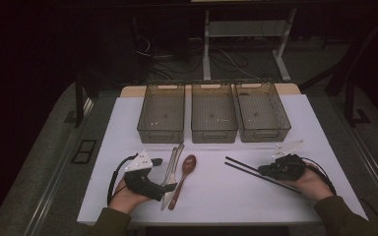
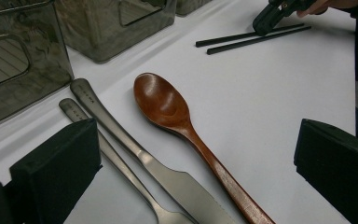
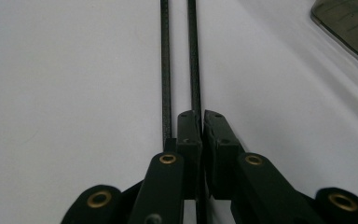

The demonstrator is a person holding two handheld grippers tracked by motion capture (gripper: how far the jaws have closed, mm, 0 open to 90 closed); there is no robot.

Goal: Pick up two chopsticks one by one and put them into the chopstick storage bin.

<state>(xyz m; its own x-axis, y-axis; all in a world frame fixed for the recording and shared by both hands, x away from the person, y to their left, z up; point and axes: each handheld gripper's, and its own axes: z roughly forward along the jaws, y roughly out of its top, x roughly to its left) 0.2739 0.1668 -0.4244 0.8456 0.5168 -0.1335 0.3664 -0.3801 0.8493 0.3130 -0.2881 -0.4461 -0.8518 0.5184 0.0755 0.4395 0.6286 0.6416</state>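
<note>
On the white table (image 1: 211,196) the work in hand was sorting cutlery, and the step under way was the pick-up of the pair of thin black chopsticks (image 1: 261,173). They lay side by side on the right half of the table, well short of the three smoky see-through plastic bins (image 1: 213,112) lined up along the far edge. The right gripper (image 1: 269,170) sat low over them, and in the right gripper view its jaws stood almost fully together, pinched on one chopstick (image 3: 194,60) — the other chopstick (image 3: 166,70) ran just outside the left jaw, seemingly not caught.

The left gripper (image 1: 163,172) rested beside the long-handled reddish-brown wooden spoon (image 2: 186,135), the steel table knife (image 2: 135,151) and the second steel handle (image 2: 107,156), whose far end I could not make out. Its jaws stood wide apart and held nothing, the steel pieces and the spoon lying on the table between them.

By my reading the grasp was barely made — nothing had left the table yet. The next move would call for a level lift so the slim stick does not swing or slip from the pads, then a carry to one of the bins; the loose chopstick would need its own grab
</note>
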